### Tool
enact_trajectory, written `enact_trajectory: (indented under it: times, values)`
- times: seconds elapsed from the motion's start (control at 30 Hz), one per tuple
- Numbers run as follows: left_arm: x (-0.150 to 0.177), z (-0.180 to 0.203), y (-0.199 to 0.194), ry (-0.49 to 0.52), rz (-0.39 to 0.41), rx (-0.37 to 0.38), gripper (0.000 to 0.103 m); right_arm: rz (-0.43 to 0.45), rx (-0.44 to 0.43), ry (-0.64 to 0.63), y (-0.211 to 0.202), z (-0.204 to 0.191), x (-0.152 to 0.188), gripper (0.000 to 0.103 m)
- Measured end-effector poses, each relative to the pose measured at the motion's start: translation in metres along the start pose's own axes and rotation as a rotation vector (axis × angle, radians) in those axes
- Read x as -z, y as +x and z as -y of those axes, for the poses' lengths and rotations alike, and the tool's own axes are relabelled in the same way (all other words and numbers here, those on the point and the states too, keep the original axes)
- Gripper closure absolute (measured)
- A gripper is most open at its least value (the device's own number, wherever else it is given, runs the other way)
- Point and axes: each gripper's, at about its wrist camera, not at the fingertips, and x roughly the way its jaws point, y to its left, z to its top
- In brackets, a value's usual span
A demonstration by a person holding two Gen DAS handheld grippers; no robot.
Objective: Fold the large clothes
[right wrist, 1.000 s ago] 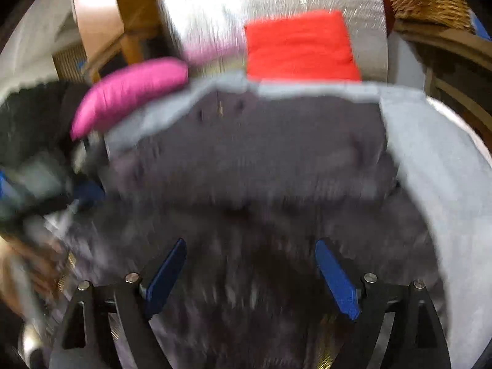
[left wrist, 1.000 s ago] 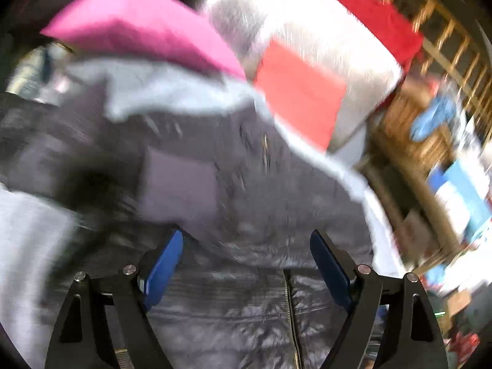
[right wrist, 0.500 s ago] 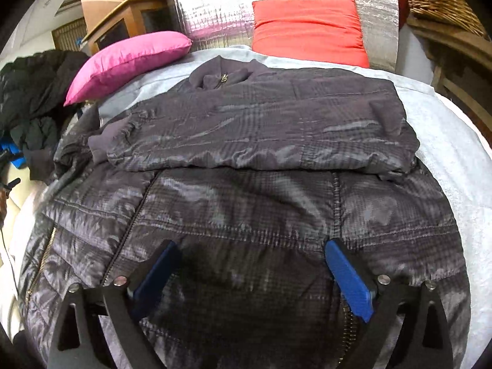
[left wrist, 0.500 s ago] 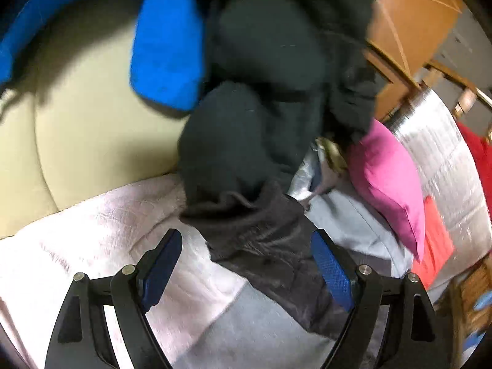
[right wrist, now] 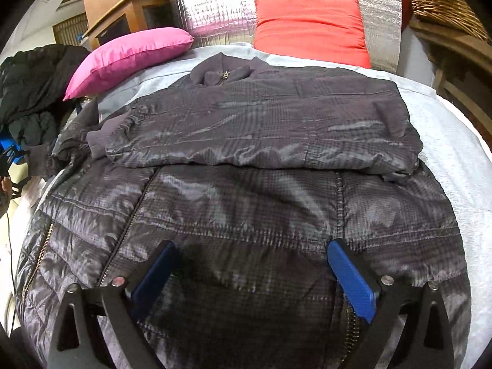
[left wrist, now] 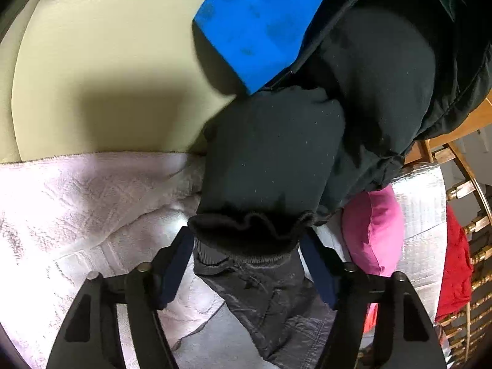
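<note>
A dark grey quilted jacket [right wrist: 246, 200] lies front up on the grey bed sheet [right wrist: 461, 153], one sleeve [right wrist: 261, 129] folded across its chest. Its other sleeve [right wrist: 64, 147] trails off to the left. In the left wrist view that sleeve's ribbed cuff [left wrist: 243, 261] lies between the jaws of my left gripper [left wrist: 246, 246], which are closing on it; the pads stand right at its sides. A black jacket's cuff [left wrist: 252, 230] hangs over it. My right gripper [right wrist: 249, 264] is open just above the jacket's lower front, holding nothing.
A black jacket [left wrist: 353, 107] with a blue panel [left wrist: 255, 24] is heaped against a beige cushion [left wrist: 107, 61] above a pale pink blanket [left wrist: 77, 215]. A pink pillow [right wrist: 129, 58] and a red cushion [right wrist: 310, 27] lie at the bed's head. A wicker basket [right wrist: 446, 3] stands at the right.
The left gripper swung from over the jacket to the bed's left edge, came up to the trailing sleeve cuff and narrowed around it. The right gripper widened and stayed over the hem.
</note>
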Motion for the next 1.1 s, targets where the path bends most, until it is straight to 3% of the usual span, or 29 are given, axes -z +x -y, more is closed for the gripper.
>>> enact_trajectory:
  times: [0.1, 0.17, 0.23, 0.47, 0.63, 0.73, 0.9, 1.07, 1.1]
  values:
    - [-0.004, 0.003, 0.005, 0.029, -0.002, -0.041, 0.054, 0.0, 0.0, 0.0, 0.0, 0.0, 0.0, 0.002]
    - [-0.006, 0.004, 0.007, 0.032, -0.011, -0.042, 0.078, 0.001, -0.001, 0.001, 0.0, 0.0, 0.0, 0.002]
    - [-0.005, 0.004, 0.009, 0.059, -0.019, -0.051, 0.095, 0.001, -0.002, 0.002, 0.0, 0.0, 0.0, 0.002]
    - [0.014, 0.039, 0.0, 0.18, -0.011, -0.041, 0.1, 0.003, -0.005, 0.004, -0.001, 0.0, 0.0, 0.002]
    - [0.037, 0.095, -0.022, 0.318, -0.012, 0.043, 0.1, 0.007, -0.014, 0.012, -0.001, 0.0, 0.0, 0.002]
    - [0.065, 0.151, -0.037, 0.428, -0.023, 0.12, 0.1, 0.012, -0.025, 0.023, -0.002, 0.001, 0.0, 0.002]
    - [0.131, 0.236, -0.06, 0.551, -0.082, 0.282, 0.1, 0.022, -0.044, 0.042, -0.002, 0.004, 0.0, 0.002]
    - [0.239, 0.32, -0.061, 0.656, -0.196, 0.442, 0.1, 0.024, -0.057, 0.055, -0.002, 0.004, -0.001, 0.002]
    - [0.267, 0.336, -0.057, 0.667, -0.248, 0.481, 0.1, 0.025, -0.059, 0.057, -0.002, 0.004, -0.001, 0.002]
